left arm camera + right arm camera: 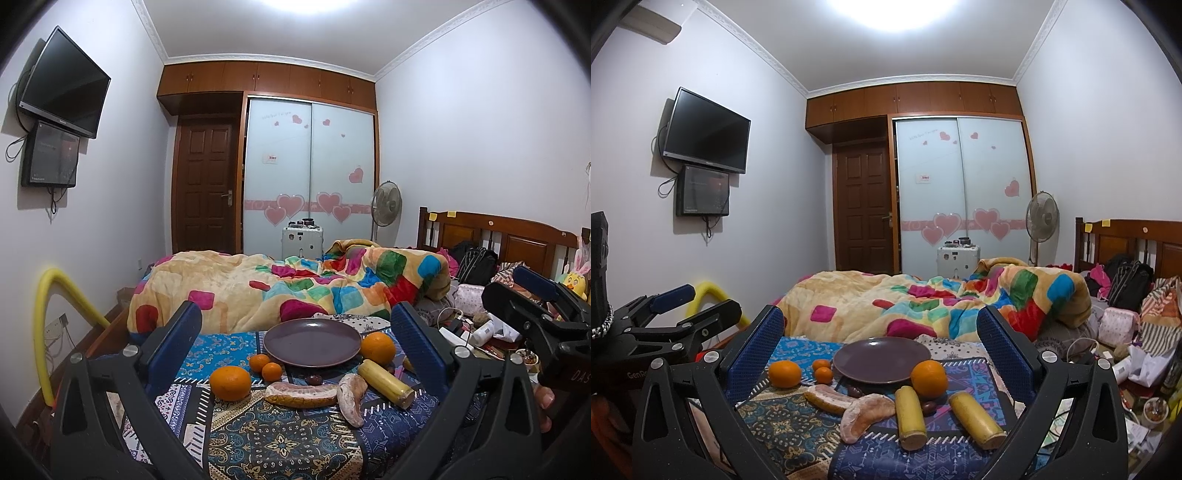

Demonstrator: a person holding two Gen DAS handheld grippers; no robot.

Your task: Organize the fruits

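Note:
An empty purple plate (312, 341) (881, 359) sits on a patterned cloth (280, 439) on the bed. Around it lie two big oranges (230, 382) (377, 347), two small tangerines (265, 366), two pomelo wedges (301, 393) (864, 414), yellow sugarcane pieces (386, 383) (909, 416) (977, 419) and small dark fruits (314, 379). My left gripper (295, 350) is open and empty, held above the near fruit. My right gripper (881, 354) is open and empty, also short of the fruit. Each gripper shows at the edge of the other's view (535, 306) (676, 310).
A colourful quilt (295, 284) is heaped behind the plate. Clutter of bags, cables and bottles (1126, 343) lies to the right by the wooden headboard (498, 236). A yellow foam tube (55, 314) stands at the left wall.

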